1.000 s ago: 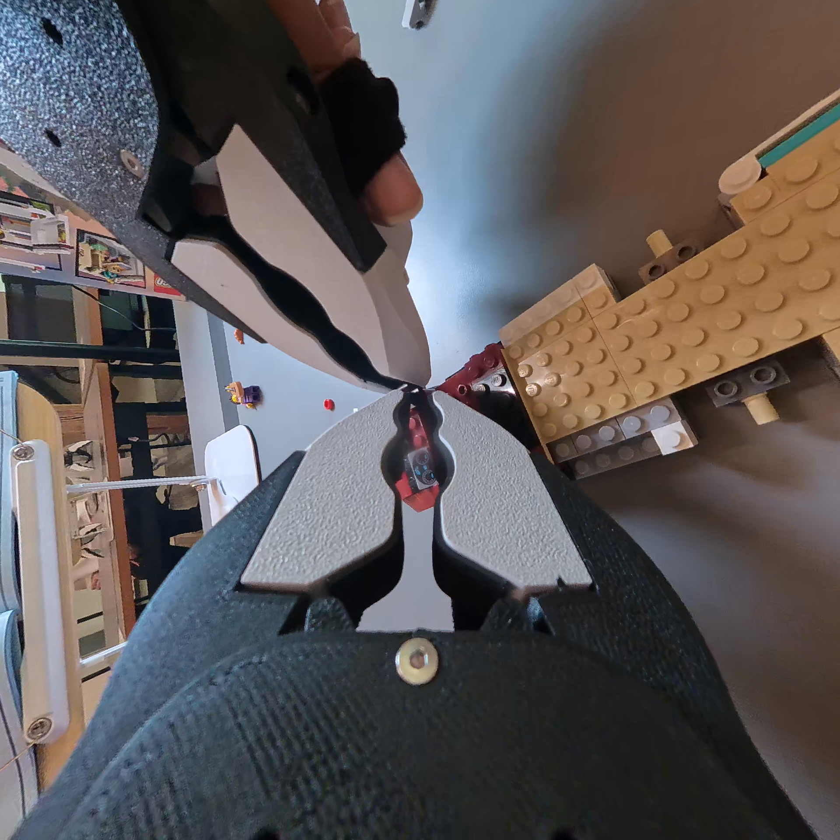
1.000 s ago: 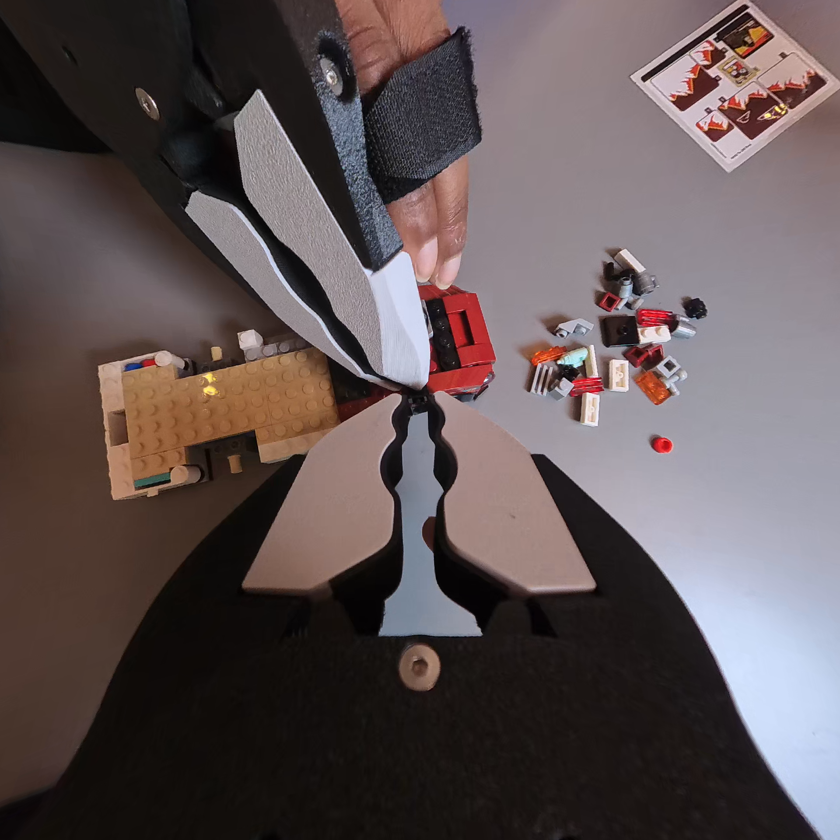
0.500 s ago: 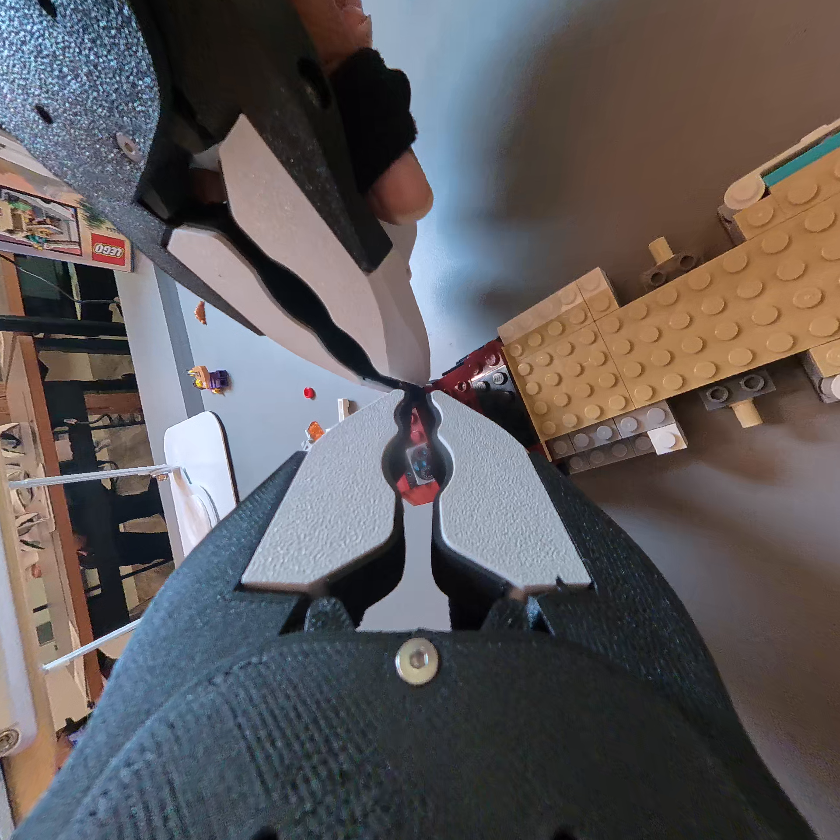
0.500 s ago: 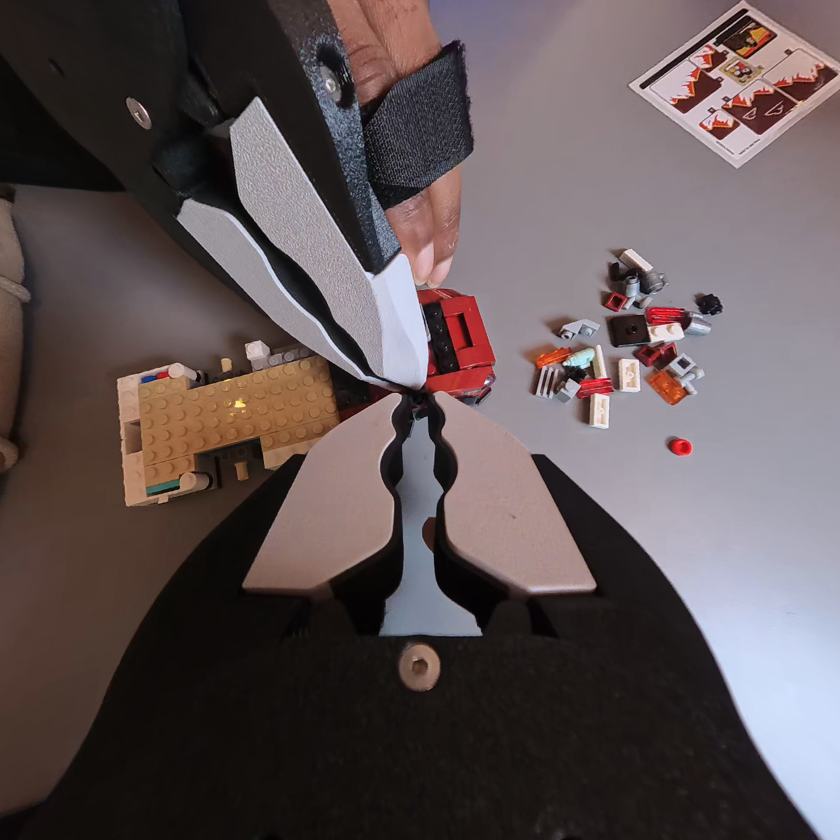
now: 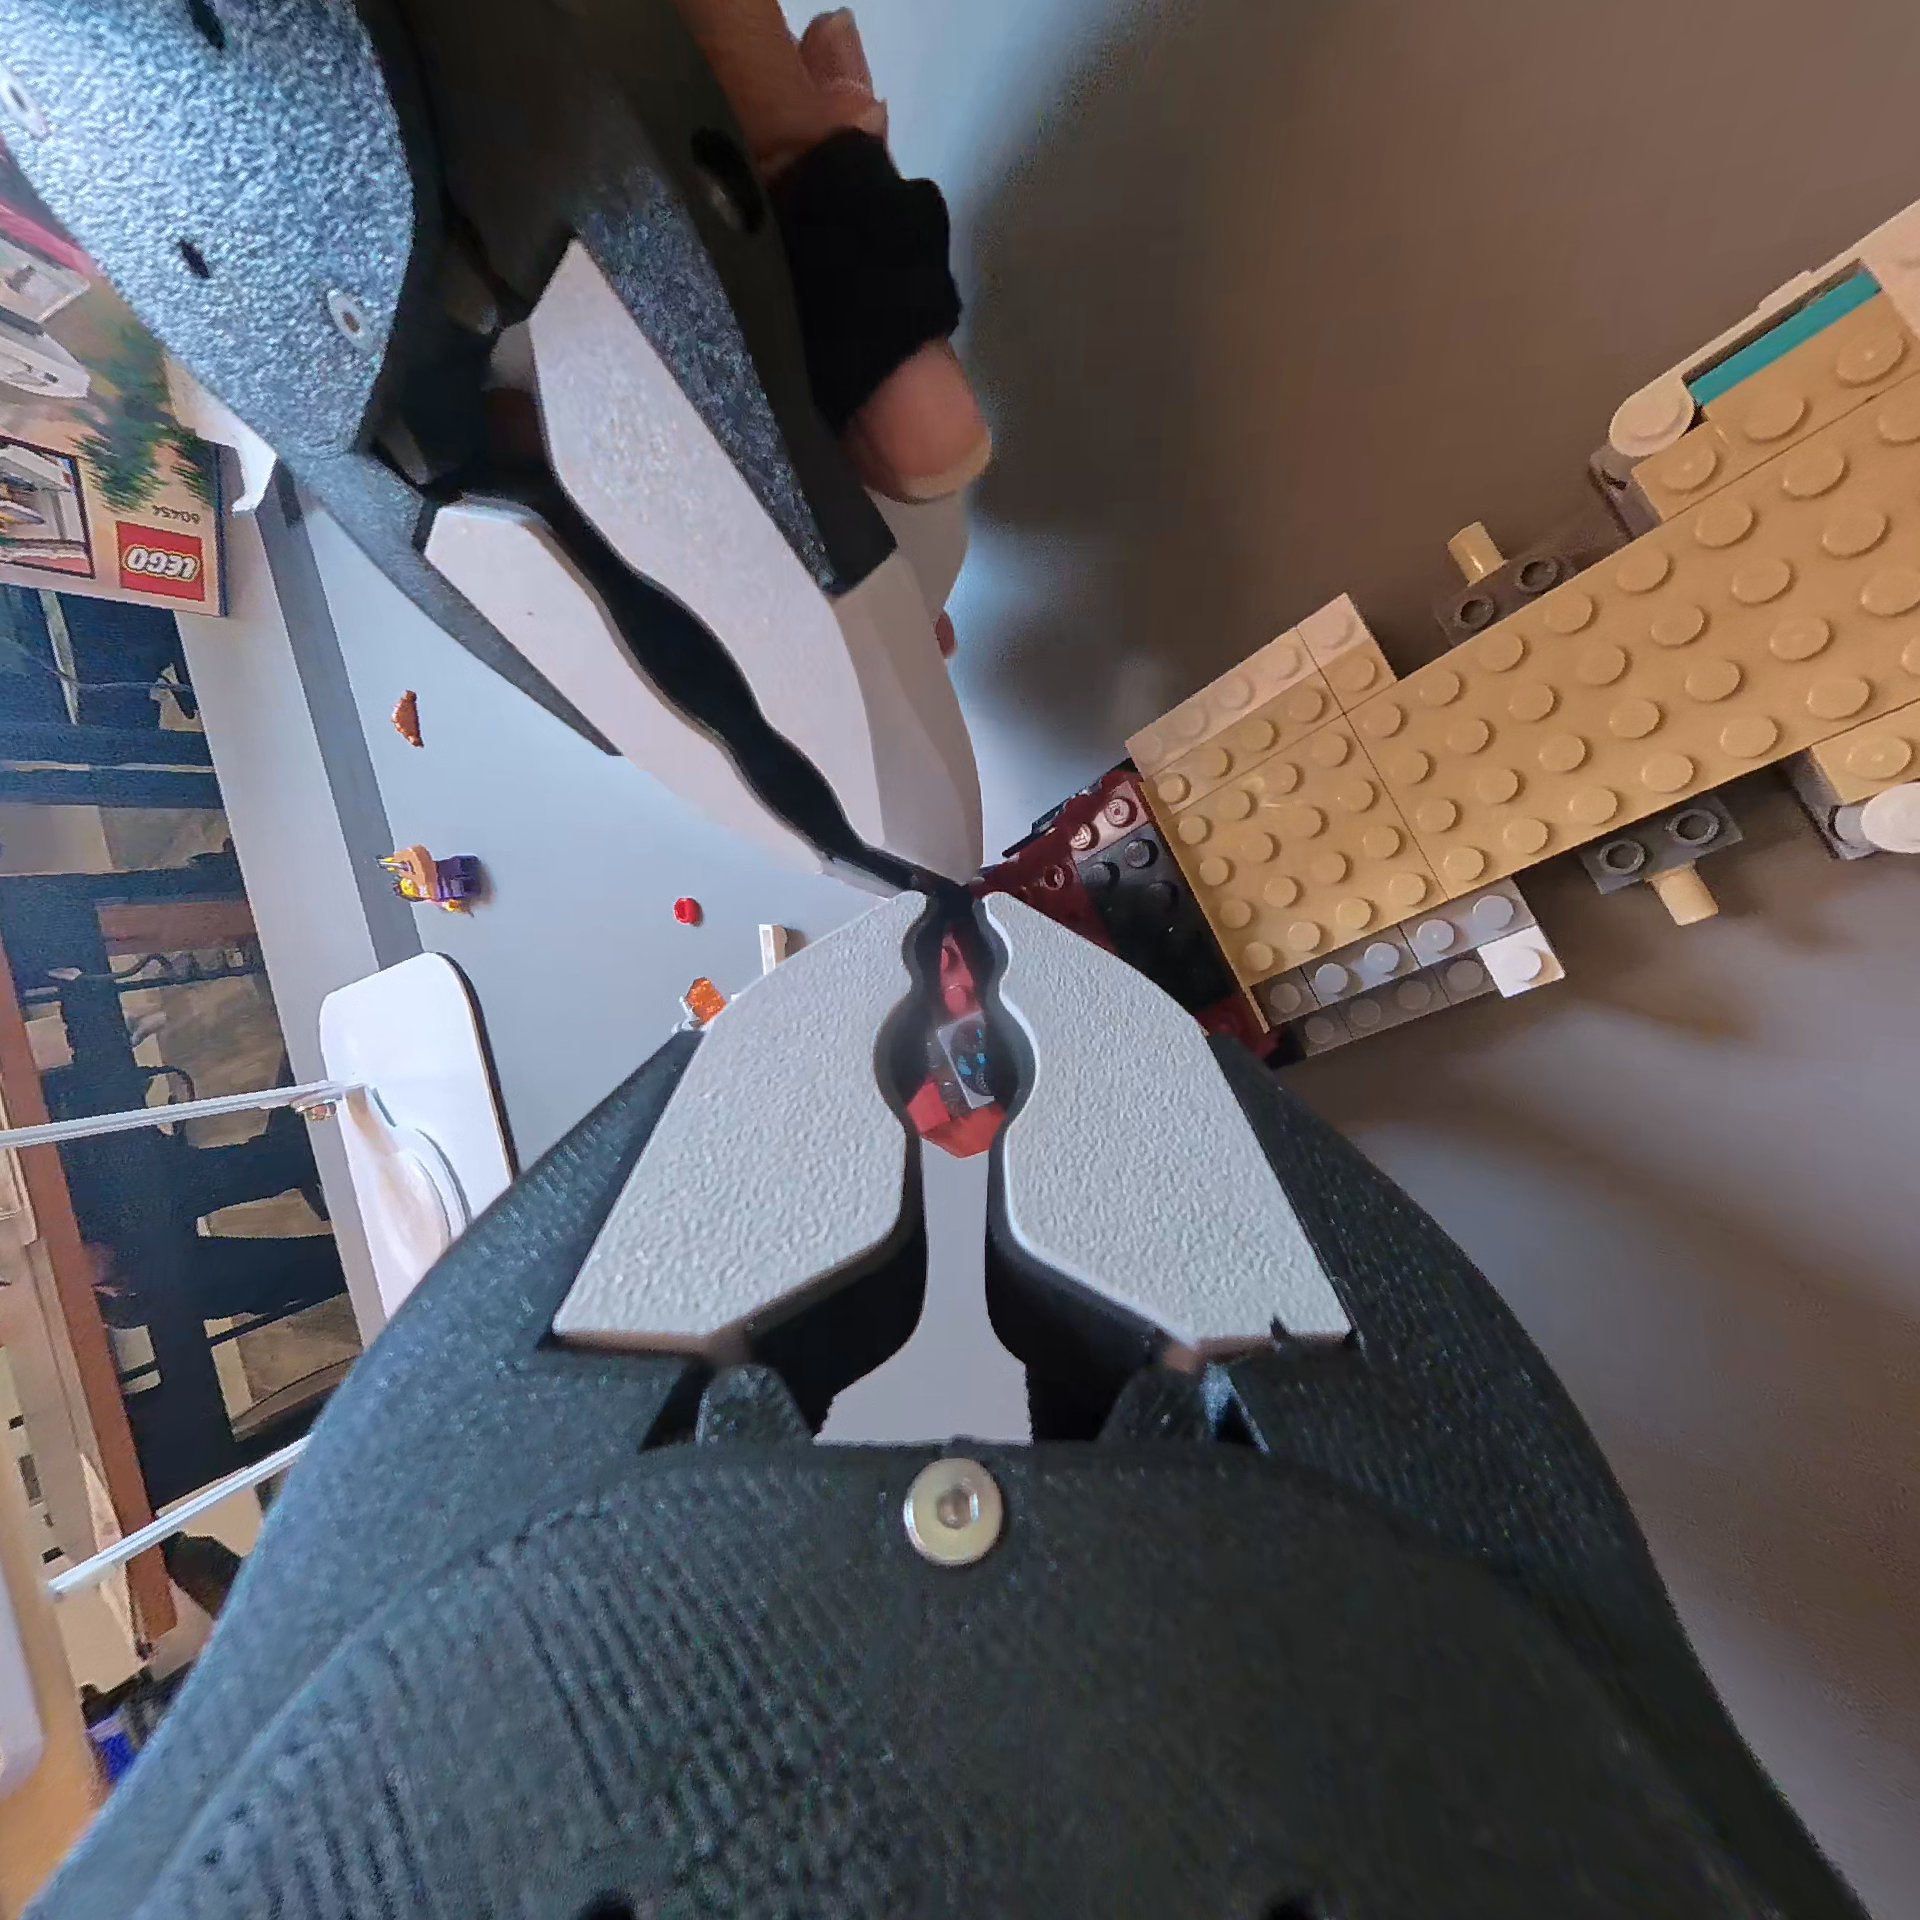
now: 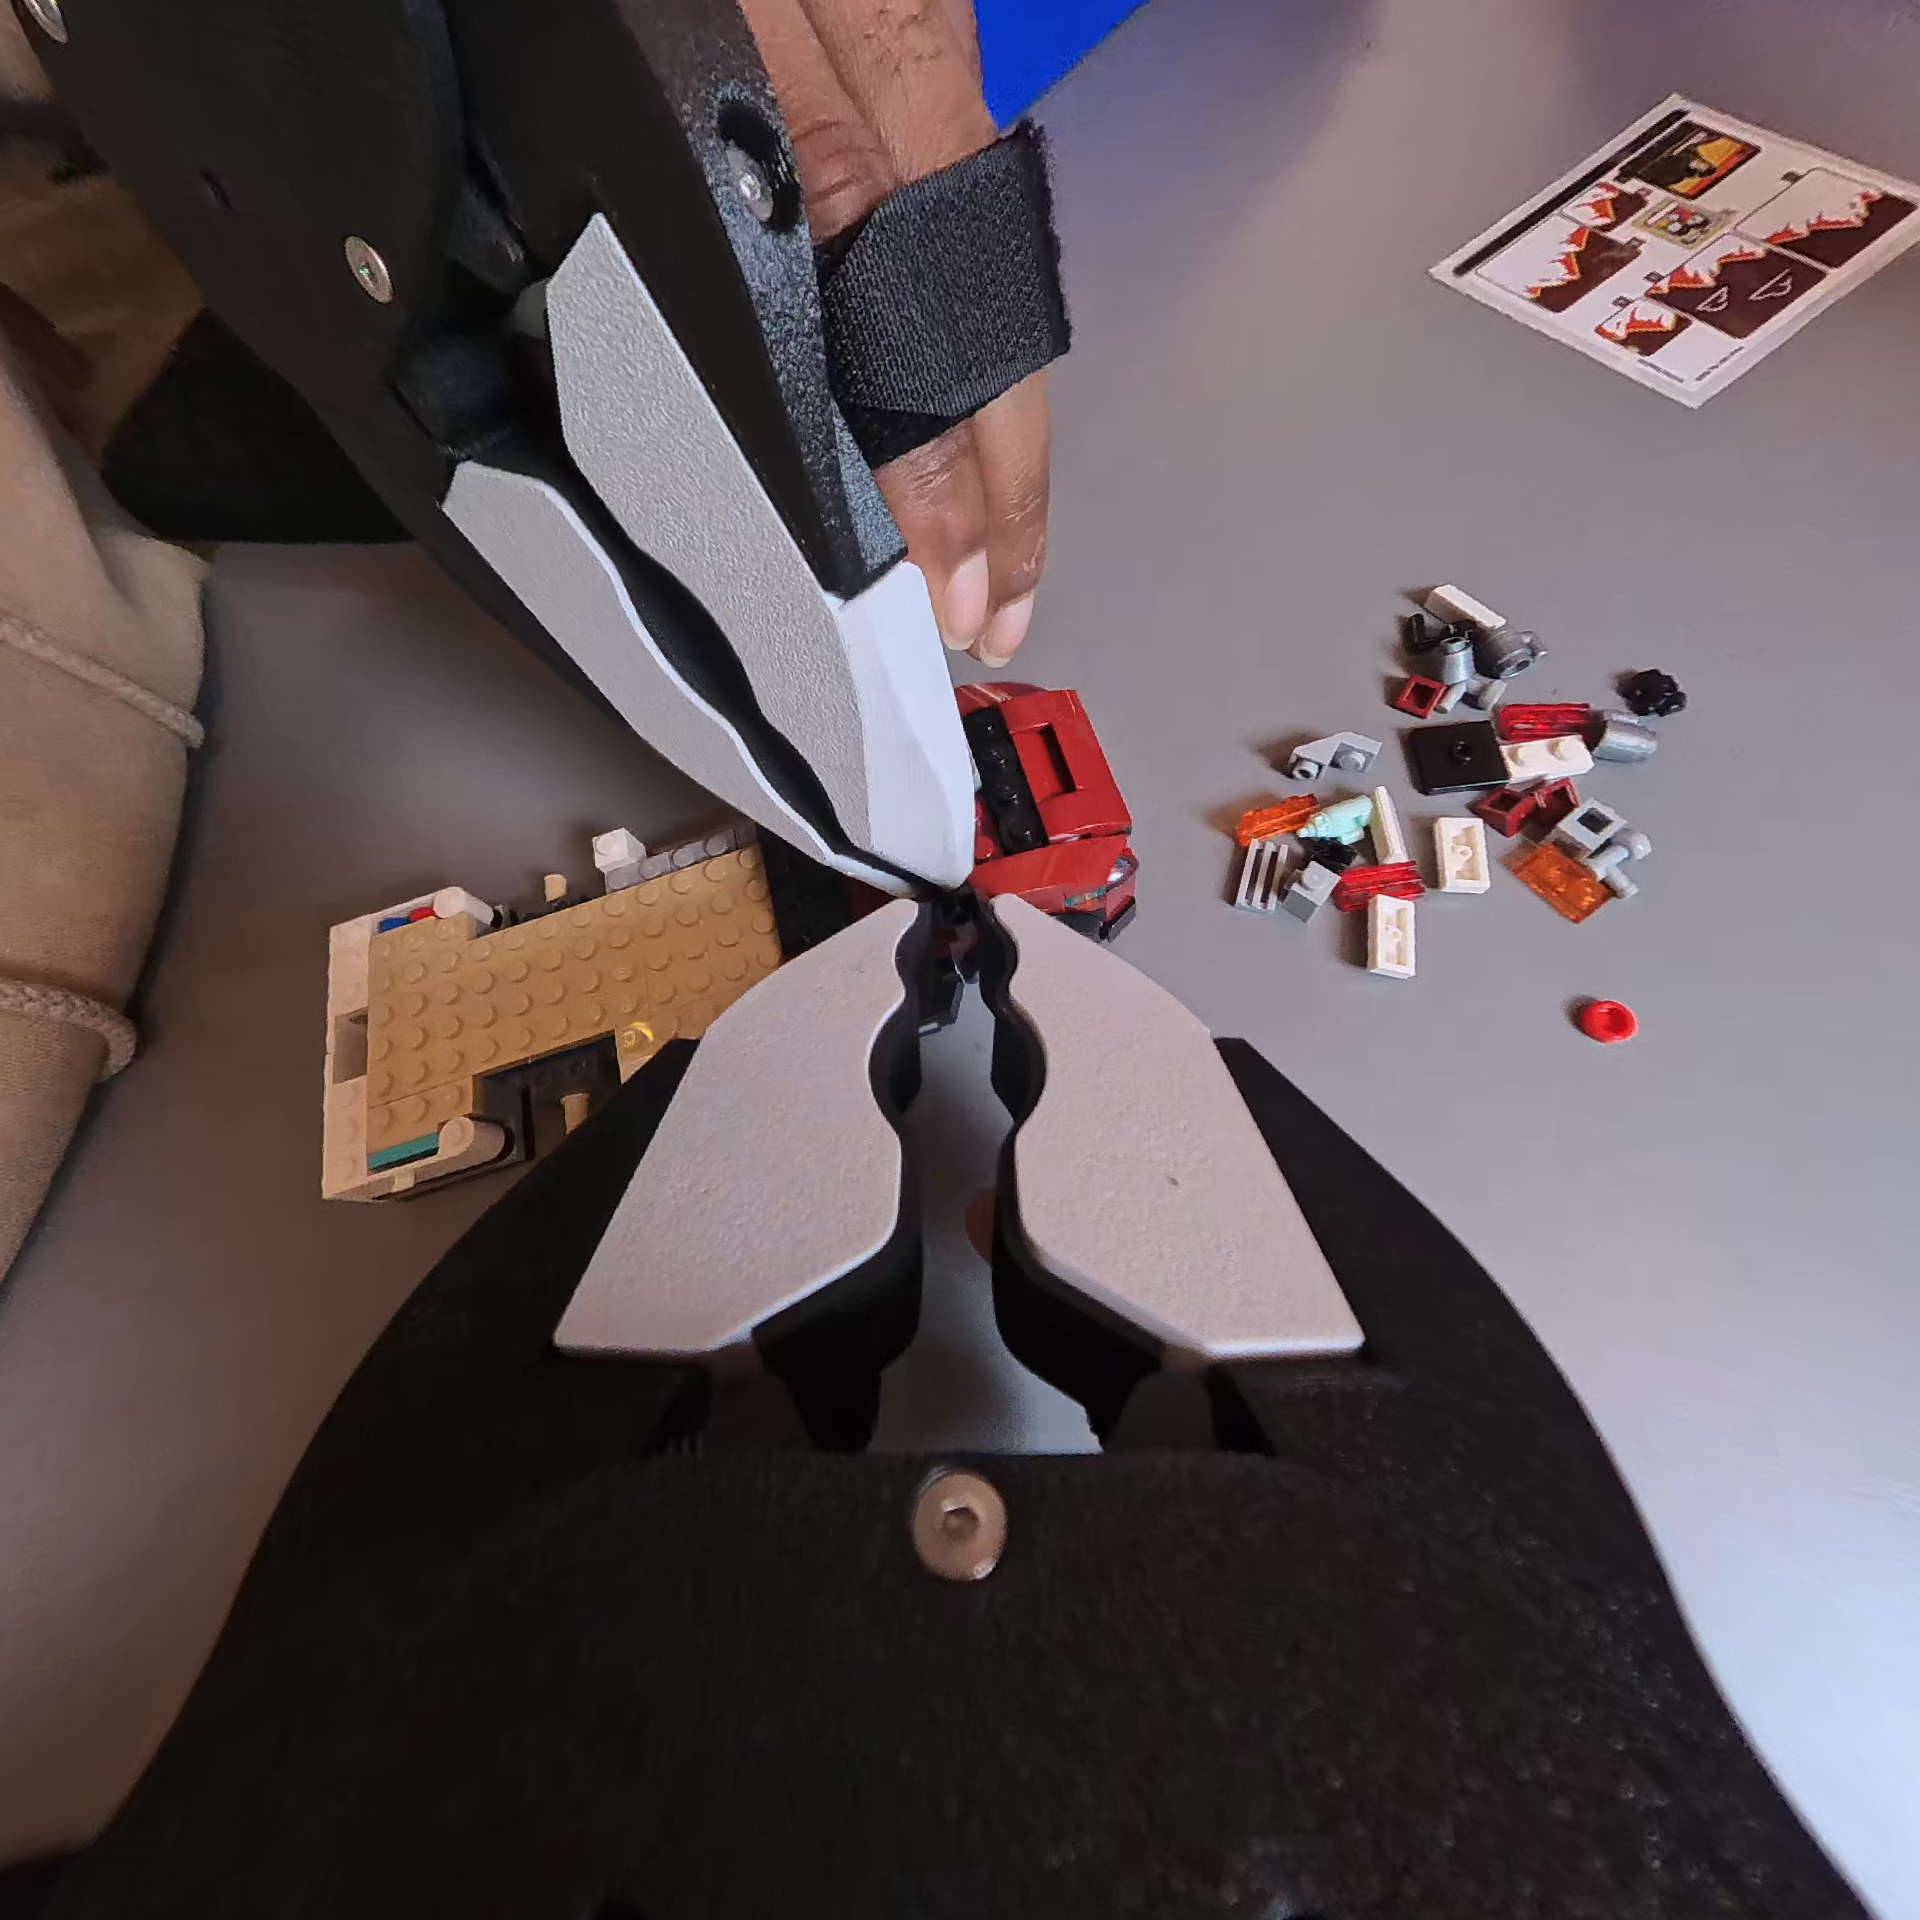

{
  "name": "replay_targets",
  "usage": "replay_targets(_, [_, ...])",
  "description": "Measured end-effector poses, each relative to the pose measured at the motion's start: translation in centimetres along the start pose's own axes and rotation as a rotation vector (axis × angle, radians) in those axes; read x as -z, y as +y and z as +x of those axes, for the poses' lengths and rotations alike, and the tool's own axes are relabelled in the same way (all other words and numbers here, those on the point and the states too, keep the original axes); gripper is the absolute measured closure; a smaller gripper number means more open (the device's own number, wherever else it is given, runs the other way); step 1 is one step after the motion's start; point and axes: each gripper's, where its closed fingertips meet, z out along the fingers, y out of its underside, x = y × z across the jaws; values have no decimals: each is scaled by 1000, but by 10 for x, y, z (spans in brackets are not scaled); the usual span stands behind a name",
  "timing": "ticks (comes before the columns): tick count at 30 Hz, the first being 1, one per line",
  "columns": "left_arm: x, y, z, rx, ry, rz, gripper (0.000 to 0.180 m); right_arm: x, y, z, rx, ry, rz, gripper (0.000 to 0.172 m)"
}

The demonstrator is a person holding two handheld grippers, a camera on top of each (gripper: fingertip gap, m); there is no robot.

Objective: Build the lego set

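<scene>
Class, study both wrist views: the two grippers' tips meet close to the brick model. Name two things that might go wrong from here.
1. The left gripper and right gripper pinch one small black piece by their very tips; it may slip and drop.
2. The dark red brick car lies just beyond the tips; a push might shift it.

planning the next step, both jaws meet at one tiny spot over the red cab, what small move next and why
Probably ease the small black piece straight down onto the red cab: both grippers' tips, left and right, meet on it just above the cab, beside the tan plate.
</scene>
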Motion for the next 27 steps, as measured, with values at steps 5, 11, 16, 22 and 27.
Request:
replay_targets(5, [-1,-2,-1,10,1,22,175,2,1,1,26,65,11,163])
replay_targets(11, [-8,-9,-5,-52,21,96,175,11,7,4,4,295,33,163])
replay_targets(16, [-14,-19,-8,-127,39,161,175,22,13,3,-33,421,75,163])
replay_targets(22, [-16,-22,-8,-183,42,195,175,25,15,2,-75,418,99,163])
replay_targets(27, [-16,-22,-9,-170,34,200,175,25,15,2,-85,453,101,164])
